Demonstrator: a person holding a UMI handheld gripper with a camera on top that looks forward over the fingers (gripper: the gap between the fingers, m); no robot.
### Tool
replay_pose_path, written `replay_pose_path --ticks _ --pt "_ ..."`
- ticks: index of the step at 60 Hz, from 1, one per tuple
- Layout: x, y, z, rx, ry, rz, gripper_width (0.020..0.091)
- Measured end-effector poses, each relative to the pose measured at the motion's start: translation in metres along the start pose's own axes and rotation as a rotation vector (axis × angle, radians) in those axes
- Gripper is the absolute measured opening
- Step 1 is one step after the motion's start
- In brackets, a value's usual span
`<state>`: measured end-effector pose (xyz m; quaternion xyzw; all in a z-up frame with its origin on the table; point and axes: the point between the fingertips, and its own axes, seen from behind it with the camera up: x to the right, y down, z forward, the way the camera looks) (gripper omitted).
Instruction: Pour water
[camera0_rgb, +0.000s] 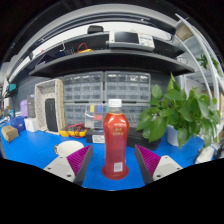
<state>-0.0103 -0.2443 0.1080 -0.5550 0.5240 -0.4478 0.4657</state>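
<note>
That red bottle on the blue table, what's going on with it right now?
A hand-held gripper is lined up on the red bottle, which stands upright with its white cap on, on the blue table. The bottle sits between the open fingers, with a gap at each side, so it isn't gripped yet. A potted plant stands beyond it and a white bowl sits nearby. No pouring is happening.

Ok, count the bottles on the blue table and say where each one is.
1. The red bottle with a white cap stands upright on the blue table, between the open gripper fingers. Shelf clutter behind could hide others.
</note>
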Motion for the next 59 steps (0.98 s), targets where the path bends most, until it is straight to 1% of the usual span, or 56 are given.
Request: replay_pose_path --ticks 9,23,39,59 --pt "-0.002 0.013 -0.045 -0.018 0.077 0.019 0.0857" --pt "-0.023 0.022 -0.087 -0.026 0.131 0.021 0.0855" --pt "-0.037 0.01 -0.106 0.01 0.124 0.019 0.0866" --pt "-0.046 0.007 -0.104 0.02 0.106 0.029 0.0869"
